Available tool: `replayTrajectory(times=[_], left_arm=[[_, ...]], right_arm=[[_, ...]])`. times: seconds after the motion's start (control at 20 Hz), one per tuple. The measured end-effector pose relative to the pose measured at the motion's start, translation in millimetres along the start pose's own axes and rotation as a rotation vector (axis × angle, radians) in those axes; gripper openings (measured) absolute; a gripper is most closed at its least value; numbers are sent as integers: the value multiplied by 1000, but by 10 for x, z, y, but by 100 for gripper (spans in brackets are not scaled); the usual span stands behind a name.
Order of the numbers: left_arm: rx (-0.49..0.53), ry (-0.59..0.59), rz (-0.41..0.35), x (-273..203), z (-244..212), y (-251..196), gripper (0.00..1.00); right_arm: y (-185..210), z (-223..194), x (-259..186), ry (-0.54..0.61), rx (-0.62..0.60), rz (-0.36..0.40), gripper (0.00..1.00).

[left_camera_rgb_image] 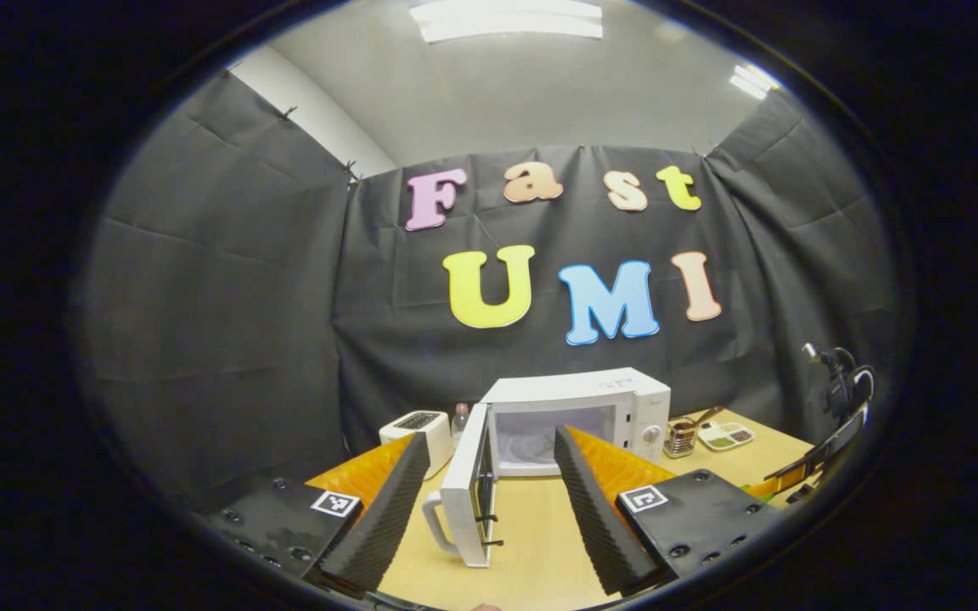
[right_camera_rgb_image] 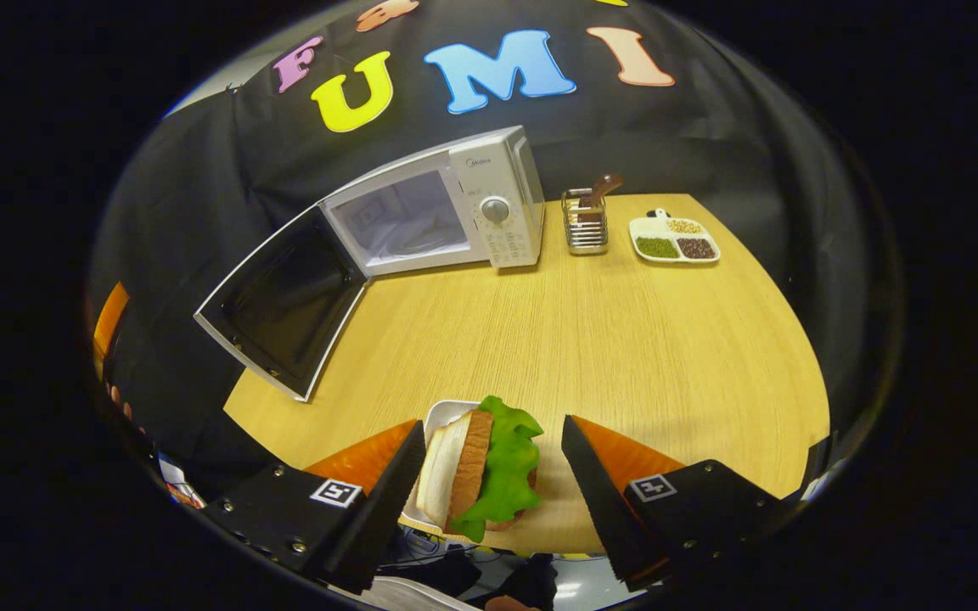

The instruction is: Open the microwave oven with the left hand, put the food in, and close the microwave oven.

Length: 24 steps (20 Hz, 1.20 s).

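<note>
The white, boxy microwave oven (right_camera_rgb_image: 446, 208) stands at the back of the pale wood-grain table (right_camera_rgb_image: 625, 339), its door (right_camera_rgb_image: 285, 301) swung wide to the left, showing a dark glass panel in a white frame. The smooth white cavity (right_camera_rgb_image: 404, 222) lies open behind it, with a round dial (right_camera_rgb_image: 495, 210) on the control panel to its right. Just right of the oven stands a small wire holder (right_camera_rgb_image: 584, 222) with a brown handle sticking out, and farther right a white divided dish (right_camera_rgb_image: 674, 239) holds green, dark and tan grains.

The food, a sandwich (right_camera_rgb_image: 480, 471) of white bread, a brown filling and a ruffled green lettuce leaf, lies on a white tray (right_camera_rgb_image: 442, 417) at the near table edge, well in front of the oven. The right gripper (right_camera_rgb_image: 489, 479) has its ribbed wedge-shaped fingers spread apart on either side of the sandwich, not pressing on it.

In the left gripper view, the left gripper (left_camera_rgb_image: 489, 501) faces the oven (left_camera_rgb_image: 582, 416) with its ridged fingers apart, holding nothing; the open door (left_camera_rgb_image: 465, 492) stands edge-on between them, a curved white handle (left_camera_rgb_image: 436, 522) on its outer face. A white toaster (left_camera_rgb_image: 417, 433) and a clear plastic bottle (left_camera_rgb_image: 458, 420) sit left of the oven.
</note>
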<state>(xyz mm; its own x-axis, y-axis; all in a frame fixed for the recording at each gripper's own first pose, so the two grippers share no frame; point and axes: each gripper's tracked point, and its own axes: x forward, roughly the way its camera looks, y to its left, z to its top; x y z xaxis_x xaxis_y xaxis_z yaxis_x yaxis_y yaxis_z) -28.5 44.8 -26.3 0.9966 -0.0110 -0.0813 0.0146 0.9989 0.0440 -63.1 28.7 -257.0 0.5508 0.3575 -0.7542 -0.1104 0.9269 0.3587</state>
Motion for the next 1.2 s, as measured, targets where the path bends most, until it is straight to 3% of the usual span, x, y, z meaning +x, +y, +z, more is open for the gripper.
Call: replayTrajectory(times=[0.3,0.35,0.4,0.45,0.6,0.65,0.7,0.9,1.2], left_arm=[[21,0,25,21,72,-189,95],[25,2,31,28,82,-220,95],[31,4,38,23,68,-251,95],[35,5,43,20,82,-270,95],[35,7,56,-17,92,-342,95],[31,8,58,-29,90,-358,95],[24,8,62,-27,100,-368,95],[6,-2,59,34,142,-357,95],[-45,-36,13,409,232,-196,95]], right_arm=[[29,-320,209,154,79,85,98],[74,-347,212,176,109,117,95],[124,-373,227,193,137,138,89],[143,-358,195,200,157,156,67],[188,-329,244,205,193,201,59],[193,-307,181,217,189,213,40],[205,-317,181,214,183,216,36],[325,-105,71,162,177,234,36],[714,553,83,18,244,268,36]])
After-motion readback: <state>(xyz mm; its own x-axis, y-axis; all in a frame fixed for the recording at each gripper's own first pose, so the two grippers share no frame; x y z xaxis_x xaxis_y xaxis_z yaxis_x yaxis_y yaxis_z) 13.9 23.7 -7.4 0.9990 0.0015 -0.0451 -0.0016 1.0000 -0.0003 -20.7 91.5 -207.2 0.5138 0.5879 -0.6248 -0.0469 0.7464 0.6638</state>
